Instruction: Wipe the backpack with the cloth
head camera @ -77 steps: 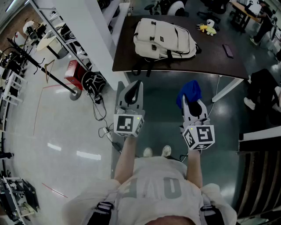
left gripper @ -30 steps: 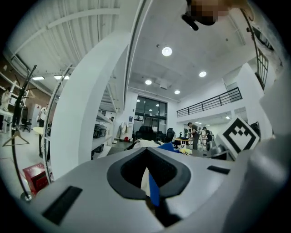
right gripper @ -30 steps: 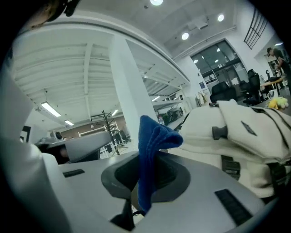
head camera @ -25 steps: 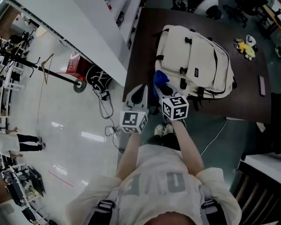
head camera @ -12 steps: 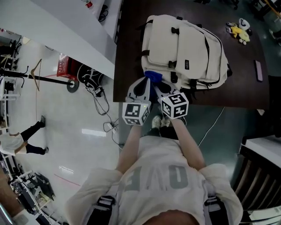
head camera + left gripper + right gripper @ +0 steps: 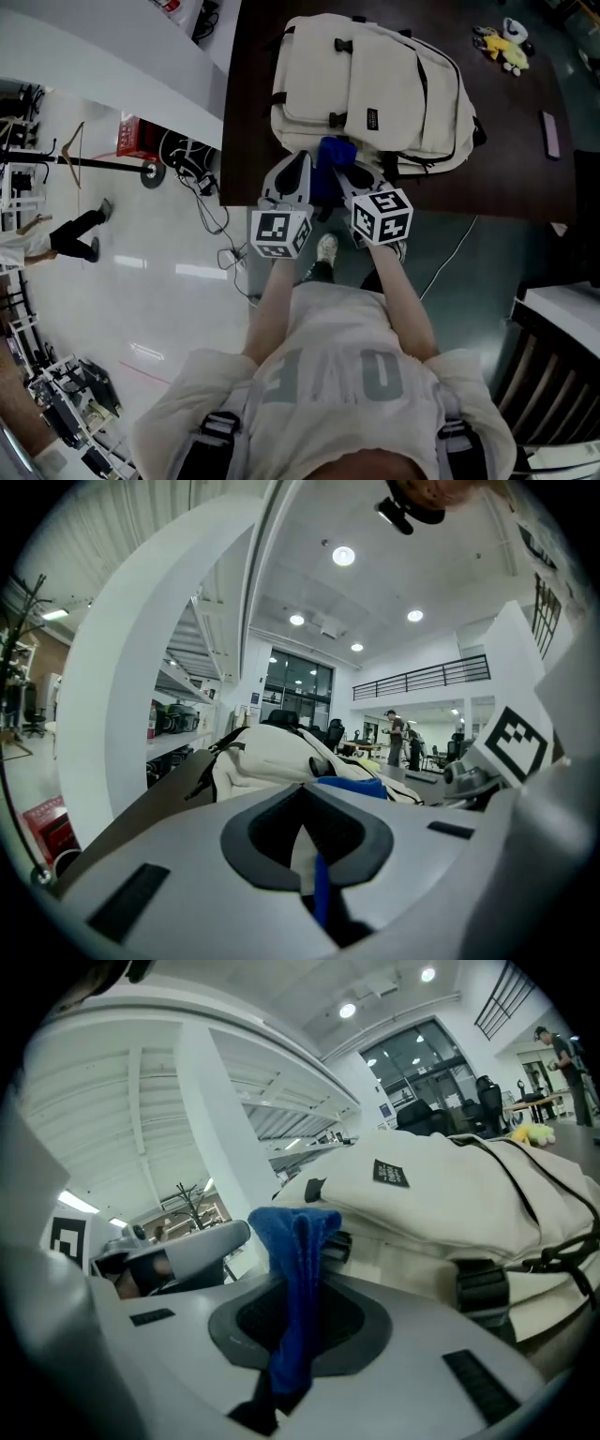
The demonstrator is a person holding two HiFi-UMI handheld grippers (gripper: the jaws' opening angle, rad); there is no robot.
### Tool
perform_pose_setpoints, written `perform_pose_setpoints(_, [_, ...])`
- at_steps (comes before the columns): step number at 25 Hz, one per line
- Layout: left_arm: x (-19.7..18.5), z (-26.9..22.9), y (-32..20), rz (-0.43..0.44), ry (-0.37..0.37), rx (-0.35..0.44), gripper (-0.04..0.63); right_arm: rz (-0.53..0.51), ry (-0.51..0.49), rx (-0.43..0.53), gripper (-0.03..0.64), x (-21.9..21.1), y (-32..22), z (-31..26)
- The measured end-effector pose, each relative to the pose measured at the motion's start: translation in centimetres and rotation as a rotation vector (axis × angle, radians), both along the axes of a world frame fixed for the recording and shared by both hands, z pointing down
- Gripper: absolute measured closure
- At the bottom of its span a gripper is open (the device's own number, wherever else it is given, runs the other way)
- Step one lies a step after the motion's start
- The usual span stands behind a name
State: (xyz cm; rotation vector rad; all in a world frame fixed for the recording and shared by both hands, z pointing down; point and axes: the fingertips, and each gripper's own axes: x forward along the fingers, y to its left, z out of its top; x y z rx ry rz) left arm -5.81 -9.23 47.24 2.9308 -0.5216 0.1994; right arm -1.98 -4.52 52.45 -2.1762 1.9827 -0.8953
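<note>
Head view has the right claw (image 6: 341, 176) clamped on the cloth (image 6: 334, 154) by the backpack (image 6: 375, 84) at the surface's (image 6: 246, 122) near edge, left claw (image 6: 298, 167) closed empty; a hard wipe may tug the cloth loose.

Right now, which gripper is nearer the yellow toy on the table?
Right. The right gripper, holding the blue cloth at the near edge of the backpack, is on the side of the yellow toy; the left gripper sits beside it, farther left.
</note>
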Motion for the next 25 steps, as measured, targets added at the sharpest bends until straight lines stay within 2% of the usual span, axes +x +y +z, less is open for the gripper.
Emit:
perform_pose_setpoints(5, [2.7,-1.1,2.5,-0.12,0.0,0.023,0.592,-0.112,-0.016,-0.019,0.577,2.4,3.0,0.2])
perform_pose_setpoints(10, [6.7,-1.9,6.9,-0.189,0.024,0.027,0.592,-0.121,-0.013,-0.122,0.577,8.0,7.5,2.9])
perform_pose_setpoints(14, [10.0,-1.5,10.8,-0.161,0.012,0.035,0.592,-0.133,-0.029,-0.132,0.577,10.3,10.6,4.2])
perform_pose_setpoints(17, [12.0,-1.2,12.9,-0.13,0.009,0.029,0.592,-0.123,-0.003,-0.153,0.577,12.2,12.3,4.7])
perform_pose_setpoints(25, [17.1,-0.2,14.7,-0.066,0.018,0.008,0.592,-0.108,0.023,-0.196,0.577,16.3,14.6,5.0])
